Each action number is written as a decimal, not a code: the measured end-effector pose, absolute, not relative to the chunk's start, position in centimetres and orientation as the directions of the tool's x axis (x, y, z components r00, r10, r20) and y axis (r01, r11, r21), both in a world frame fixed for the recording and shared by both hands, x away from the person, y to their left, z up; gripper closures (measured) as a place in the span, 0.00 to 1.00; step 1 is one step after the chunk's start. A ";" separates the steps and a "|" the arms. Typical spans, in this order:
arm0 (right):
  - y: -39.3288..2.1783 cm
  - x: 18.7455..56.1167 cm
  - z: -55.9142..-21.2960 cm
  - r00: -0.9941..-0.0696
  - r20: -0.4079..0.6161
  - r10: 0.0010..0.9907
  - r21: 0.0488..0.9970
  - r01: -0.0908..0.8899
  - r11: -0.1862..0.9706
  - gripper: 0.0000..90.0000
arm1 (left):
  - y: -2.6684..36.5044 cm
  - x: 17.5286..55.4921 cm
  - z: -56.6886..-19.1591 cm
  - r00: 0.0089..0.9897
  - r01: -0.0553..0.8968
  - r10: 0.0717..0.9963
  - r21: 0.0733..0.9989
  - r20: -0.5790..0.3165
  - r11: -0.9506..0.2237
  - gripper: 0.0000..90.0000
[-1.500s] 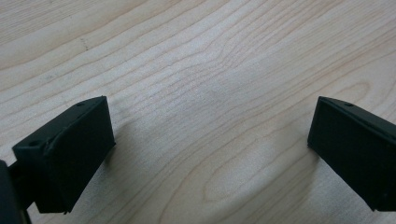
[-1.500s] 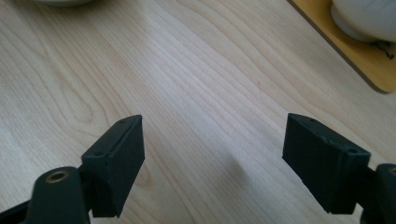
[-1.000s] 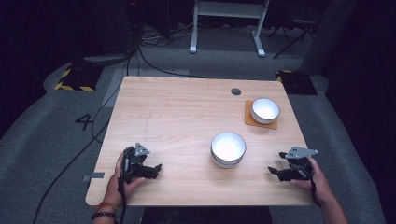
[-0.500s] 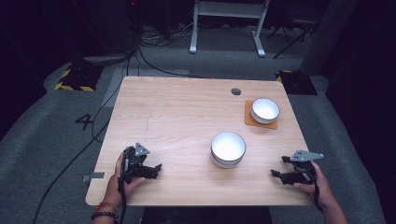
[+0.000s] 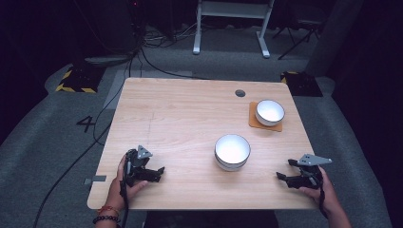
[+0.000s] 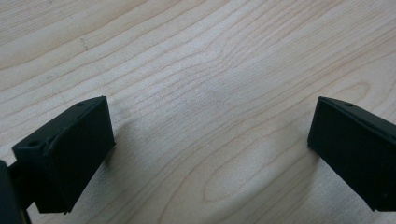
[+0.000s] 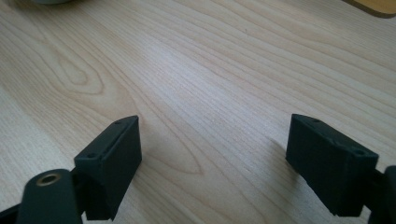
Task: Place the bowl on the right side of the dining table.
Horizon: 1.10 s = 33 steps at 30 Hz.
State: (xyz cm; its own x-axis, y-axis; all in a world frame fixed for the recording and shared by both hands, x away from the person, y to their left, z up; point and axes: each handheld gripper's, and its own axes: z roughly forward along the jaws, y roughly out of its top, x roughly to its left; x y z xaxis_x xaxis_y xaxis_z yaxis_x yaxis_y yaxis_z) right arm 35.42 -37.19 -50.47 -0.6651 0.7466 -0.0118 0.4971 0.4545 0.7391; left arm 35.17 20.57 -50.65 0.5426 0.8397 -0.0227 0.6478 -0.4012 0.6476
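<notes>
The wooden tabletop [image 5: 190, 118] is carrying every item and is lying under both tongs; its pale grain is showing between the jaws in the left gripper view [image 6: 205, 93] and the right gripper view [image 7: 210, 70].

The larger white bowl [image 5: 232, 151] is sitting between the 2 tongs, nearer the right tongs and slightly farther from the person than either. A sliver of its rim [image 7: 49, 1] is appearing at the top left of the right gripper view.

The smaller white bowl [image 5: 270, 112] is resting on an orange coaster [image 5: 256, 122], well beyond the right tongs and apart from the larger bowl. A corner of the coaster [image 7: 373, 5] is showing at the top right of the right gripper view.

The left tongs [image 5: 158, 174] are lying low at the tabletop's near edge, held by the person's left hand [image 5: 124, 183], jaws spread wide with nothing between them.

The right tongs [image 5: 284, 170] are sitting near the opposite near corner in the right hand [image 5: 319, 186], jaws likewise parted and empty, pointing toward the left tongs.

A small dark round hole [image 5: 240, 93] is lying beyond both bowls.
</notes>
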 end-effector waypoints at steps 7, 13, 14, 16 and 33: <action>-37.3 35.4 -50.5 -0.675 -0.012 0.737 0.739 0.491 0.462 0.21 | 20.5 35.1 -50.7 0.539 0.650 0.842 0.649 -0.029 -0.395 0.01; -37.3 35.4 -50.5 -0.675 -0.012 0.738 0.739 0.491 0.461 0.21 | 20.6 35.1 -50.6 0.540 0.645 0.841 0.651 -0.016 -0.402 0.01; -37.3 35.4 -50.5 -0.675 -0.012 0.738 0.739 0.491 0.461 0.21 | 20.6 35.1 -50.6 0.540 0.649 0.841 0.649 -0.026 -0.397 0.01; -37.3 35.4 -50.5 -0.675 -0.011 0.738 0.739 0.491 0.461 0.21 | 20.6 35.2 -50.6 0.541 0.644 0.841 0.651 -0.015 -0.403 0.01; -37.3 35.4 -50.5 -0.674 -0.013 0.738 0.742 0.489 0.459 0.21 | 20.6 35.1 -50.7 0.543 0.650 0.839 0.647 -0.030 -0.398 0.00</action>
